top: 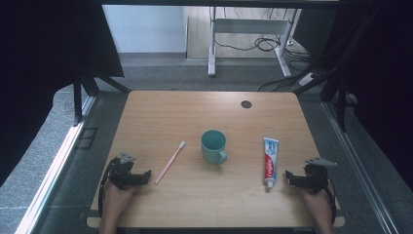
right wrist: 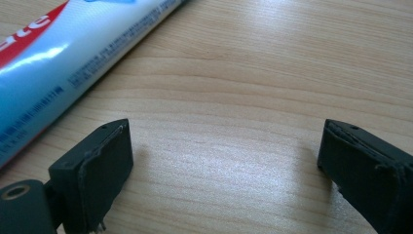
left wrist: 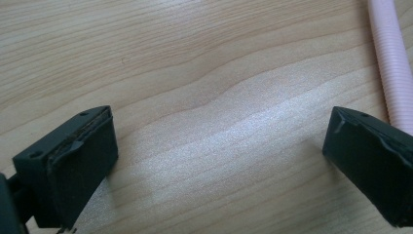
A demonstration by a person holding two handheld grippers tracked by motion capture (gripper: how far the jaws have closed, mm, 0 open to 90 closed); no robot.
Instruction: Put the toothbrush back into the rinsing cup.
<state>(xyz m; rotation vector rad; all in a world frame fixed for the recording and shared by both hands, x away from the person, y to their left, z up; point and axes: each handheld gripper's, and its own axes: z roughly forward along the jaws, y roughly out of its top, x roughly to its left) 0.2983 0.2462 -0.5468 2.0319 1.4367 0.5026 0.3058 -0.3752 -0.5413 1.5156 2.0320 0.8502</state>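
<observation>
A teal mug (top: 214, 146) stands upright near the middle of the wooden table (top: 209, 109). Left of it lies a pink toothbrush (top: 169, 162) (left wrist: 392, 63), slanted with its head toward the mug. A toothpaste tube (top: 270, 160) (right wrist: 63, 53) lies right of the mug, cap toward me. My left gripper (top: 146, 176) (left wrist: 219, 151) rests low at the front left, open, with bare wood between its jaws and the toothbrush handle just beyond its right jaw. At the front right my right gripper (top: 288, 176) (right wrist: 224, 156) is open over bare wood, the tube just left of it.
A dark round grommet (top: 246, 104) sits near the table's far edge. Beyond the table stand a white desk frame (top: 212, 44) and loose cables (top: 272, 44) on the floor. Black curtains (top: 48, 48) hang on both sides.
</observation>
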